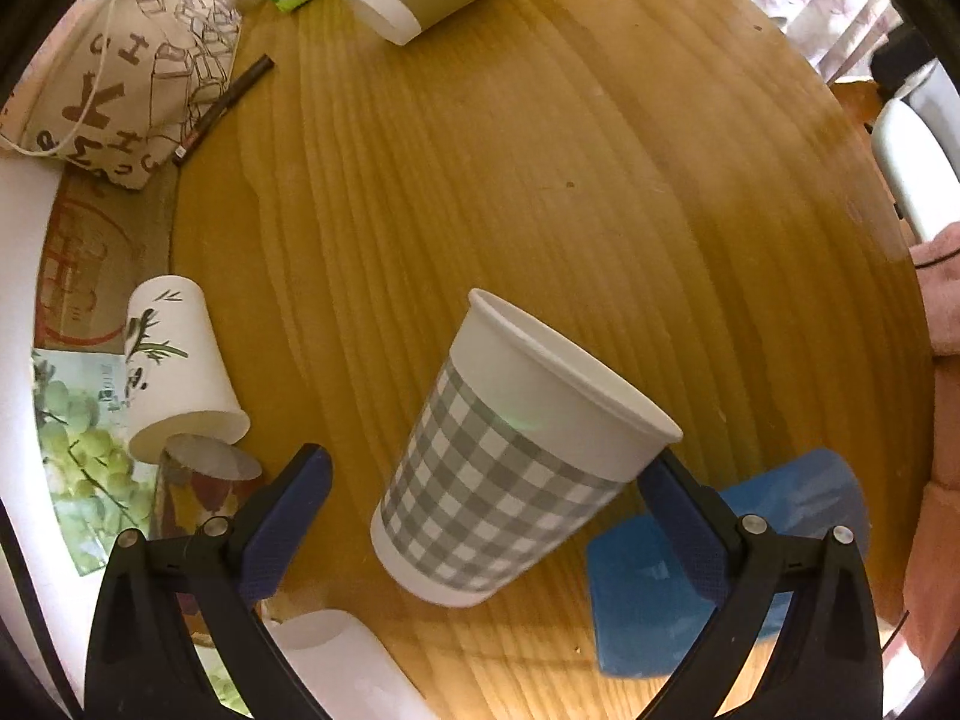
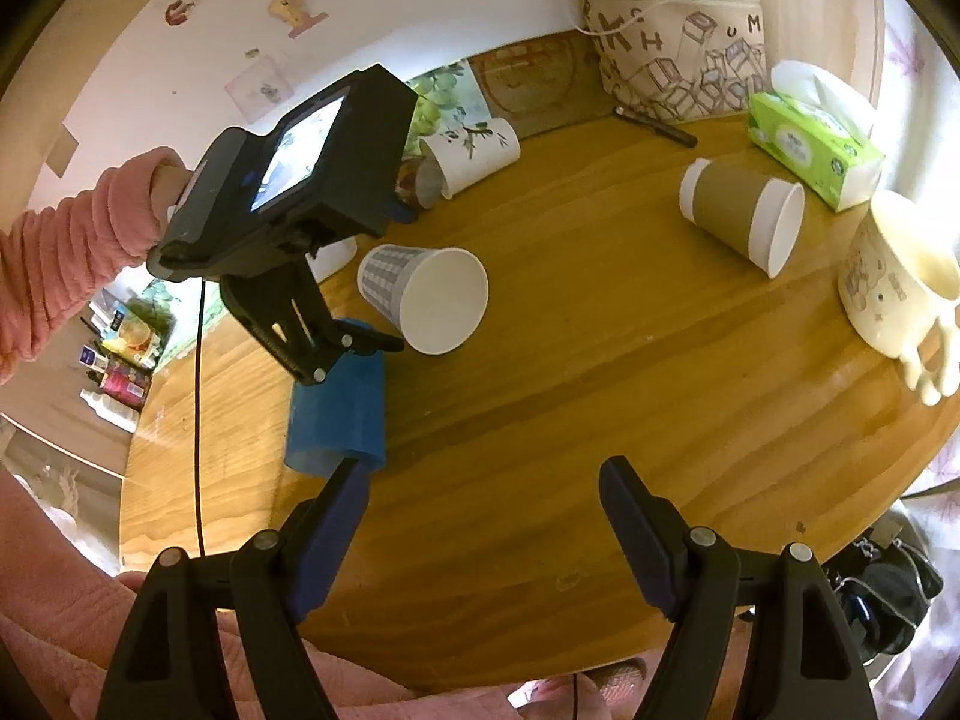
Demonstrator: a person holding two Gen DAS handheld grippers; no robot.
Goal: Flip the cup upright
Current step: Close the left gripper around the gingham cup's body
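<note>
Left gripper (image 1: 486, 504) wide open, straddling check cup (image 1: 510, 456) – on side, mouth toward right gripper (image 2: 483, 516), also open, empty; blue cup (image 2: 336, 414) beside.

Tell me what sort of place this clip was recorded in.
Probably a lived-in home, at a round wooden table. Household clutter points that way: a green tissue pack, a printed drawstring bag, a cartoon mug, and stickers on the wall.
</note>
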